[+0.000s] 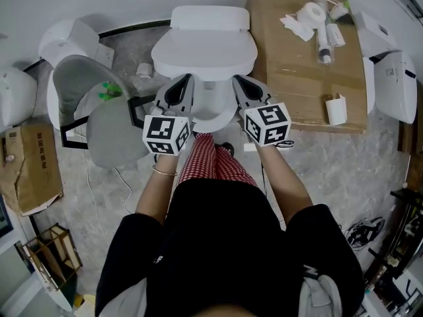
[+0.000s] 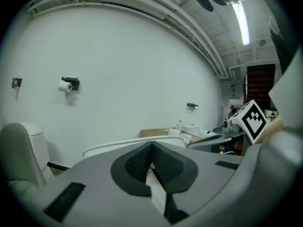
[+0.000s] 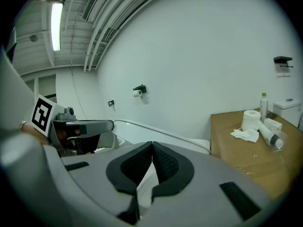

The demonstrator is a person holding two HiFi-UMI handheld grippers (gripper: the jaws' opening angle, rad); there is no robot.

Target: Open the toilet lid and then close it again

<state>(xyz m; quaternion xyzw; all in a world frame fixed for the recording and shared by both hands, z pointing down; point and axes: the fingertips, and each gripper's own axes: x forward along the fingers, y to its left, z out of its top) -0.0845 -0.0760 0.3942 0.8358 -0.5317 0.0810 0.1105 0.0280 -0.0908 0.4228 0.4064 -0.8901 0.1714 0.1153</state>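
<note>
The white toilet stands straight ahead in the head view, its lid (image 1: 203, 51) lying down flat over the bowl, with the tank (image 1: 210, 18) behind it. My left gripper (image 1: 180, 88) is at the lid's front left edge and my right gripper (image 1: 243, 88) at its front right edge, both just above the bowl's front (image 1: 215, 111). Each gripper's jaws are shut, tips together, with nothing held. In the left gripper view the left gripper (image 2: 151, 145) points over the lid's rim (image 2: 118, 144). In the right gripper view the right gripper (image 3: 152, 145) faces the lid's edge (image 3: 161, 135).
A big cardboard box (image 1: 297, 78) stands right of the toilet, with a toilet roll (image 1: 310, 12) and bottles on it. A grey chair (image 1: 99, 111) sits close on the left. More white toilets (image 1: 396, 84) stand at both sides. Another carton (image 1: 30, 170) lies on the floor at left.
</note>
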